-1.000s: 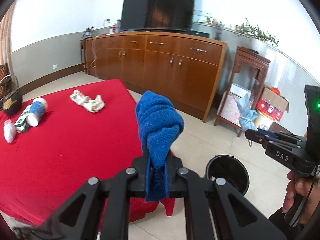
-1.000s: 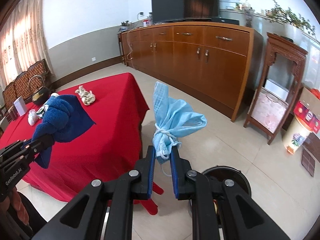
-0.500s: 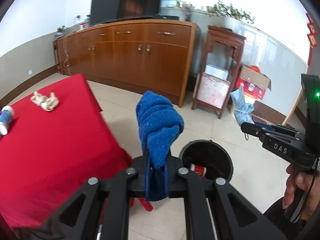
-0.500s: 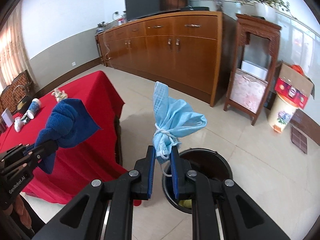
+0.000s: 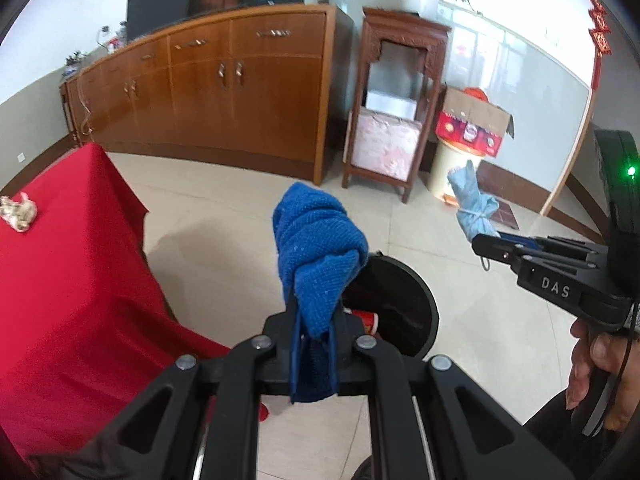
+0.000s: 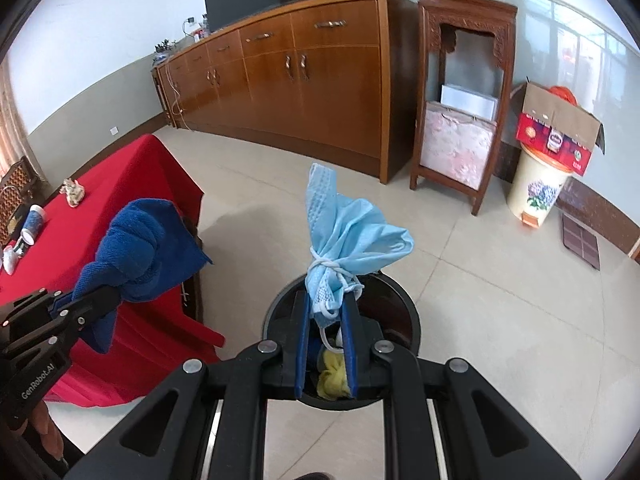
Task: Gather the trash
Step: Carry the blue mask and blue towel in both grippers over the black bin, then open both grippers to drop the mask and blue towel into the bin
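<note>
Gripping a knotted blue cloth (image 5: pixel 320 248), left gripper (image 5: pixel 314 320) sits beside the black bin (image 6: pixel 404 312); right gripper (image 6: pixel 326 312) pinches a tied face mask (image 6: pixel 348 236) above the bin.

One blue cloth (image 5: pixel 318 248), one face mask (image 6: pixel 352 240), one black bin (image 6: pixel 408 312), two tools.

Light: bright, even daylight, strongest from the windows (image 6: pixel 592 40) at right.
Shadows: soft grey patch on the floor tiles (image 5: pixel 224 248).
Blur: slight smear on the cabinet (image 5: pixel 224 92).
Edges: heavily curved, dark fisheye corners.
</note>
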A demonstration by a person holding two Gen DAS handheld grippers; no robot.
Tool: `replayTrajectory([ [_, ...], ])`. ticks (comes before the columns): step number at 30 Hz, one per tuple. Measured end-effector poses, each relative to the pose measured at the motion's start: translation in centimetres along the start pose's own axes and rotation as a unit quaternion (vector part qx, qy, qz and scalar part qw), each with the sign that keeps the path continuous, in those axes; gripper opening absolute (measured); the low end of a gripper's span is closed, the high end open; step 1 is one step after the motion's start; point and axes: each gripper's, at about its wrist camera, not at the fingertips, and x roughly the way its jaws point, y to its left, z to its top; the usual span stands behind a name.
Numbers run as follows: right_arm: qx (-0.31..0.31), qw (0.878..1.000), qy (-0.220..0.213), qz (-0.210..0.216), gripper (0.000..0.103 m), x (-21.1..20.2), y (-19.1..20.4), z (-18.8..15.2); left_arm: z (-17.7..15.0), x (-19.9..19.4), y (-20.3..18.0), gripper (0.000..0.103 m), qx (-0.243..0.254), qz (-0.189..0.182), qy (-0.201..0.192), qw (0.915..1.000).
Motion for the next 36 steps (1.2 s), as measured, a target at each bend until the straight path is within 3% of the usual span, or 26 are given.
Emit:
replayTrajectory([
  [13,-0.047,0.992,0.113,0.022,0.016,11.2,-4.6,-2.6,-1.3,10.5,-3.5,0.012,0.014,-0.017,0.094,0.9954],
  [19,-0.062,0.987,0.143,0.036,0.016,15.3,-5.7,-3.8,-1.7,13.7,-3.5,0.012,0.003,-0.013,0.123,0.9924],
  [22,-0.076,0.985,0.152,0.039,0.018,17.0,-5.5,-4.4,-2.1,15.1,-3.4,0.018,0.0,-0.02,0.138,0.9902],
  [23,-0.084,0.984,0.151,0.038,0.021,17.4,-5.2,-4.6,-2.2,15.5,-3.5,0.031,0.002,-0.018,0.135,0.9906],
  [24,-0.096,0.984,0.146,0.024,0.045,17.8,-5.1,-4.8,-2.4,15.7,-3.4,0.045,0.006,-0.005,0.133,0.991],
  [25,-0.104,0.984,0.143,0.004,0.083,18.2,-5.2,-5.0,-2.6,15.6,-3.3,0.076,0.007,0.019,0.132,0.9911],
  [26,-0.098,0.985,0.141,-0.014,0.092,18.4,-5.7,-5.2,-2.7,15.2,-3.0,0.093,0.004,0.032,0.124,0.9918],
  [29,-0.071,0.989,0.13,-0.029,0.094,17.8,-7.0,-5.0,-2.4,13.6,-2.5,0.1,-0.001,0.058,0.104,0.9929],
  [31,-0.052,0.989,0.127,-0.049,0.103,17.3,-8.0,-5.0,-2.1,12.8,-2.4,0.1,0.004,0.056,0.105,0.9928],
  [36,-0.003,0.992,0.099,-0.077,0.103,15.4,-9.4,-3.9,-1.2,9.0,-1.7,0.103,-0.002,0.056,0.077,0.9954],
])
